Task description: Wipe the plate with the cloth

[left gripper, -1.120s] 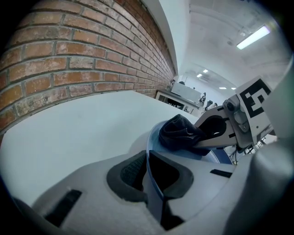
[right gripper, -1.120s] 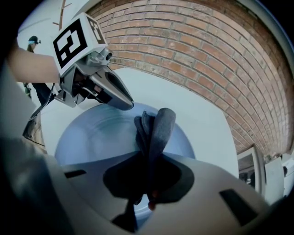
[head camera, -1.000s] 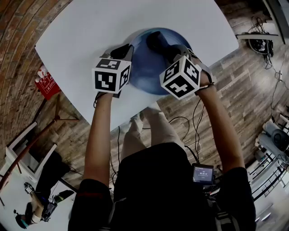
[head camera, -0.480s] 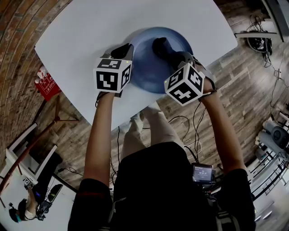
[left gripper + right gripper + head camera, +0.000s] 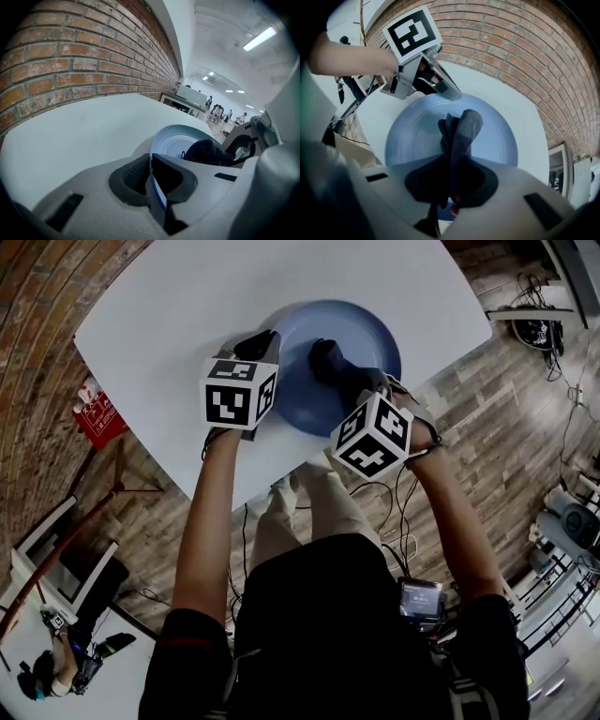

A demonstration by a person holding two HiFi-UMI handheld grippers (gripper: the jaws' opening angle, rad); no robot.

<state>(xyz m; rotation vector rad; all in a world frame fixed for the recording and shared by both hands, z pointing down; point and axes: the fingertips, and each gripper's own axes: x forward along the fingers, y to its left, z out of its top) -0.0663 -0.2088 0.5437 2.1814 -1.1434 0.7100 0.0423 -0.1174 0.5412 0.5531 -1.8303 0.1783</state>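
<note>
A round blue plate [image 5: 366,334] lies on the white table [image 5: 169,315]. My left gripper [image 5: 261,341] is shut on the plate's left rim; in the left gripper view the rim [image 5: 158,191] runs between the jaws of that gripper [image 5: 154,174]. My right gripper [image 5: 349,376] is shut on a dark grey cloth [image 5: 324,356], bunched and pressed on the plate's middle. In the right gripper view the cloth [image 5: 460,127] stands up from the right gripper [image 5: 452,183] over the plate [image 5: 412,136], with the left gripper [image 5: 433,84] at the far rim.
The table's near edge [image 5: 281,470] runs just under both grippers, with wooden floor and cables [image 5: 394,512] below it. A red object [image 5: 94,413] sits on the floor at left. A brick wall [image 5: 70,61] lies beyond the table.
My right gripper has dragged the cloth across the plate toward the person, from the far part to the middle. The left gripper keeps its hold on the rim.
</note>
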